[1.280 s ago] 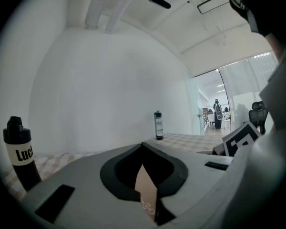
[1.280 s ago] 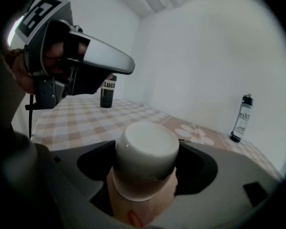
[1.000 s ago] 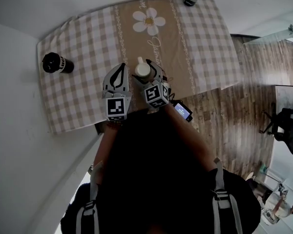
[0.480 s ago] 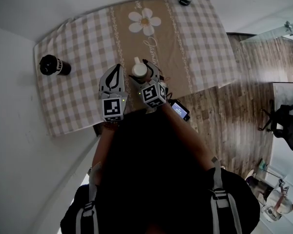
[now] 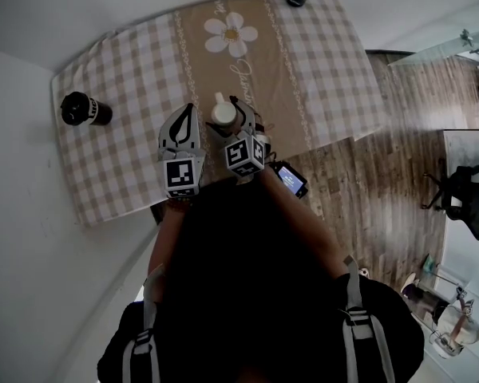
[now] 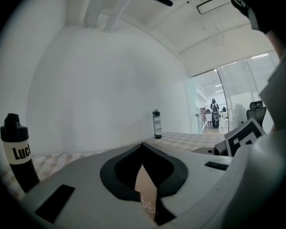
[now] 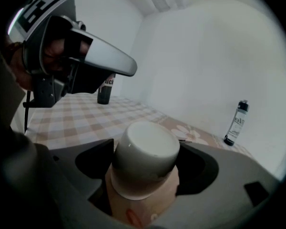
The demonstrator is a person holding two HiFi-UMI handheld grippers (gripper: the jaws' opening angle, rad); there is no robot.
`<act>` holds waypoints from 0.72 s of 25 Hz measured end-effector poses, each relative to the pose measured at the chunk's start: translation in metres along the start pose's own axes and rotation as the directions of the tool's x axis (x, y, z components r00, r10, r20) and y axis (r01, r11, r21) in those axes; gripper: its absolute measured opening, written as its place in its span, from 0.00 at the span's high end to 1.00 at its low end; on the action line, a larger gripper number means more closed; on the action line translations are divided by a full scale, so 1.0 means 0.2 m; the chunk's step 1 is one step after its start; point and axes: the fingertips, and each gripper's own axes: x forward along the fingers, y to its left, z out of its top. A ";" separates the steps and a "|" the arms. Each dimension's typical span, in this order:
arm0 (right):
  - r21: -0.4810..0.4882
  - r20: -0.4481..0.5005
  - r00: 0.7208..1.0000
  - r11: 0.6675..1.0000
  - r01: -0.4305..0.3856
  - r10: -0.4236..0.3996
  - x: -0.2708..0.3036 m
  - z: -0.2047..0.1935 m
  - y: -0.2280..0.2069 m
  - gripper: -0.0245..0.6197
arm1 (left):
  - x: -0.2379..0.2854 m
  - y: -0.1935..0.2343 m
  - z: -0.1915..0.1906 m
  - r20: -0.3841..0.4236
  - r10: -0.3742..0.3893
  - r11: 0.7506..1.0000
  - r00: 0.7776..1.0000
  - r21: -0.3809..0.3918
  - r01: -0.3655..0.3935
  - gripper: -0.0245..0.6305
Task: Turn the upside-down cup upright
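Well beyond cup (image 7: 147, 152): bottle (image 7: 235, 124), perhaps flask (image 5: 84, 108).

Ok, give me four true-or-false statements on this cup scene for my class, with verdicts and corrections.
1. The cup stands base up on the tablecloth. True.
2. The left tool has its jaws wide apart. False: they are together and hold nothing.
3. The cup is between the left tool's jaws. False: it is between the jaws of the right tool, which have just been opening.
4. A black bottle stands near the tablecloth's left edge in the head view. True.
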 end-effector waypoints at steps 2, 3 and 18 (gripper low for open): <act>-0.002 0.015 1.000 1.000 0.021 -0.021 -0.02 0.02 0.00 0.33 | 0.00 0.00 0.00 -0.003 -0.002 1.000 1.000 0.003 0.002 0.96; 0.002 0.033 0.999 1.000 0.027 -0.027 -0.04 0.04 -0.01 0.33 | 0.00 0.01 0.00 -0.002 -0.003 1.000 1.000 0.006 0.003 0.96; 0.165 0.384 0.917 0.985 0.050 -0.111 -0.28 0.46 -0.14 0.71 | 0.01 -0.01 0.00 0.009 -0.034 0.999 0.999 0.006 0.034 0.96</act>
